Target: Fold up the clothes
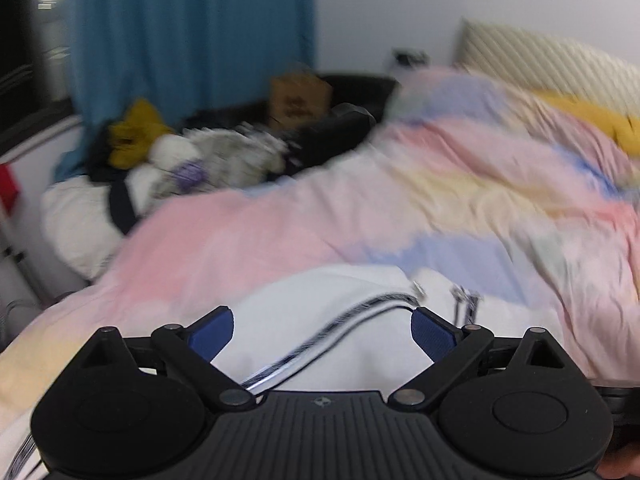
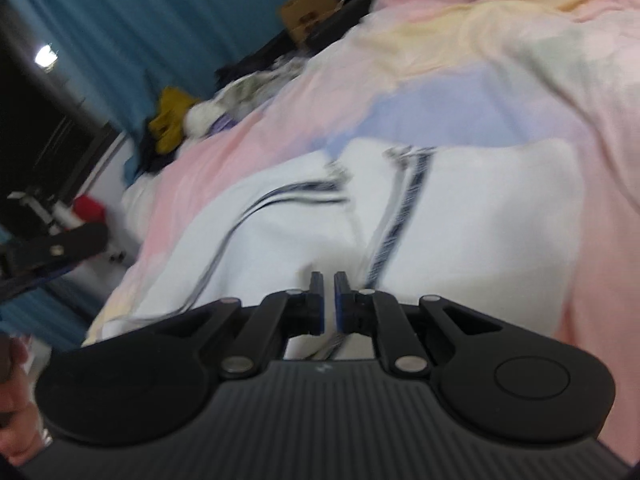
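A white garment (image 2: 460, 216) with dark striped trim is spread on the pastel quilt (image 1: 400, 200) of the bed, its far edge ending short of the blue patch. Left tongs (image 1: 322, 330) are held released, blue pads wide apart just above the garment's near part. Right tongs (image 2: 329, 300) are nearly clenched, a thin gap left; striped trim seems to be pinched there, but blur prevents certainty. Open quilt is seen beyond and right. A clothes pile (image 1: 192, 156) and cardboard box (image 1: 300, 98) sit at the far bedside by the blue curtain (image 1: 192, 32).
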Demonstrator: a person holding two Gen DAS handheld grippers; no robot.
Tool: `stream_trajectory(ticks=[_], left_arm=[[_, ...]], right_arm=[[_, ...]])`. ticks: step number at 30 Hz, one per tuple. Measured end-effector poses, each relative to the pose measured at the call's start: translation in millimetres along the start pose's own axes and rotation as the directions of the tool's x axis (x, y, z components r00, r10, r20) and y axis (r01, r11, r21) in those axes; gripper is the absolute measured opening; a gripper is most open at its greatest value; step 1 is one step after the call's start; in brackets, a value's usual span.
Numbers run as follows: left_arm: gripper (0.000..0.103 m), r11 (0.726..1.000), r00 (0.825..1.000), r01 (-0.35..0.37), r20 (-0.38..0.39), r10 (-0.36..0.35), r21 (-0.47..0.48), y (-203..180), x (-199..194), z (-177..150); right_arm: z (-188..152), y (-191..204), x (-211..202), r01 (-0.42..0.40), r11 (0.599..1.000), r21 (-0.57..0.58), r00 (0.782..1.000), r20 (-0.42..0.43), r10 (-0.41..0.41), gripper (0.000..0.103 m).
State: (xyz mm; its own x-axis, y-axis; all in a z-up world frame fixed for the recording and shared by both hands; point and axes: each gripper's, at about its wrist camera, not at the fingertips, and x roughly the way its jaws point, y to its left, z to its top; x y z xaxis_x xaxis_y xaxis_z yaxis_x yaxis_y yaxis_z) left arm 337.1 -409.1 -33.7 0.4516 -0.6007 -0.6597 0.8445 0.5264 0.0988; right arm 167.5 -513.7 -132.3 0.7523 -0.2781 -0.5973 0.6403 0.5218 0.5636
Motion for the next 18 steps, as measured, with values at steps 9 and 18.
stream_trajectory(ticks=[9,18], left_arm=[[0.088,0.999,0.99,-0.037,-0.132,0.042,0.04,-24,137,31],[0.048,0.99,0.94,-0.085,-0.319,0.118,0.116,-57,248,38]], right_arm=[[-10,-22,22,0.083,0.996,0.043,0.994,-0.076,-0.08,0.009],[-2,-39,31,0.079,0.985,0.154,0.995,-0.066,-0.069,0.01]])
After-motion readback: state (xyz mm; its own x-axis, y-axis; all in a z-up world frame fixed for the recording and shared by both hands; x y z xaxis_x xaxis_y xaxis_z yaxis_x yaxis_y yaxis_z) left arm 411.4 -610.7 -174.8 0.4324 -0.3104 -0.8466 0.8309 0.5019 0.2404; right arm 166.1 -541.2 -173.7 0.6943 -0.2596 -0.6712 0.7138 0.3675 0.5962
